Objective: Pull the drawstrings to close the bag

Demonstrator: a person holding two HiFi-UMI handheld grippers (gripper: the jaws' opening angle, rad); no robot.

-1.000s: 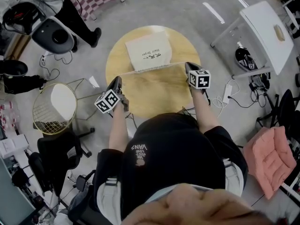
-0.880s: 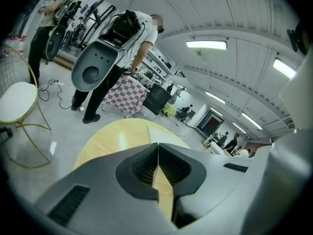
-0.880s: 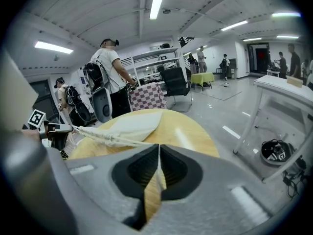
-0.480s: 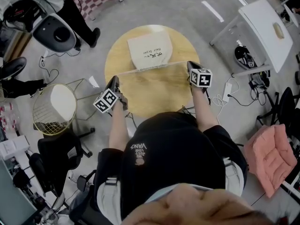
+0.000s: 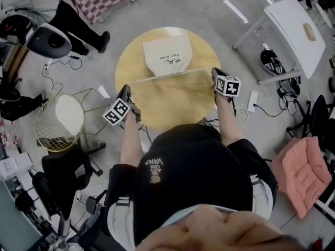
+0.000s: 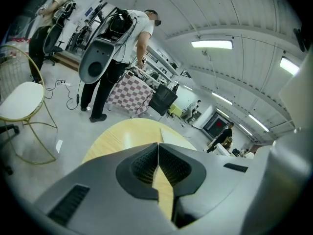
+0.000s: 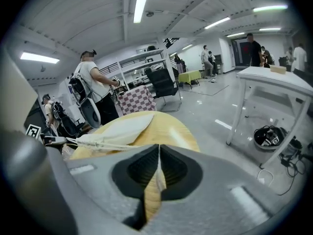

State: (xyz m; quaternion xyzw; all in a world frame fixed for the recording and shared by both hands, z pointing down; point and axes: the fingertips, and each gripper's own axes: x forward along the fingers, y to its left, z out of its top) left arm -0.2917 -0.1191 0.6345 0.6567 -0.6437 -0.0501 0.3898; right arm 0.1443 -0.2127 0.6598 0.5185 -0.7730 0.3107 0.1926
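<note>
A cream drawstring bag [image 5: 167, 54] lies on the far half of a round wooden table [image 5: 172, 101], its mouth gathered toward me. A thin drawstring [image 5: 146, 79] runs taut from the mouth out to both sides. My left gripper [image 5: 125, 90] is shut on the left end at the table's left edge. At the right edge, my right gripper [image 5: 214, 72] is shut on the right end. In the right gripper view the jaws [image 7: 158, 153] pinch a pale cord, with the bag [image 7: 120, 128] lying beyond them. The left gripper's [image 6: 158, 148] jaws are pressed together; no cord shows there.
A gold wire chair with a white seat [image 5: 58, 120] stands left of the table. A white table [image 5: 293, 27] stands at the right with a dark helmet [image 5: 272, 63] and cables under it. A pink cushion [image 5: 301, 172] lies lower right. A person [image 6: 122, 58] stands beyond the table.
The two grippers have moved a little further apart, the right one rightward. The string is drawn straighter and the bag's mouth is gathered narrower.
</note>
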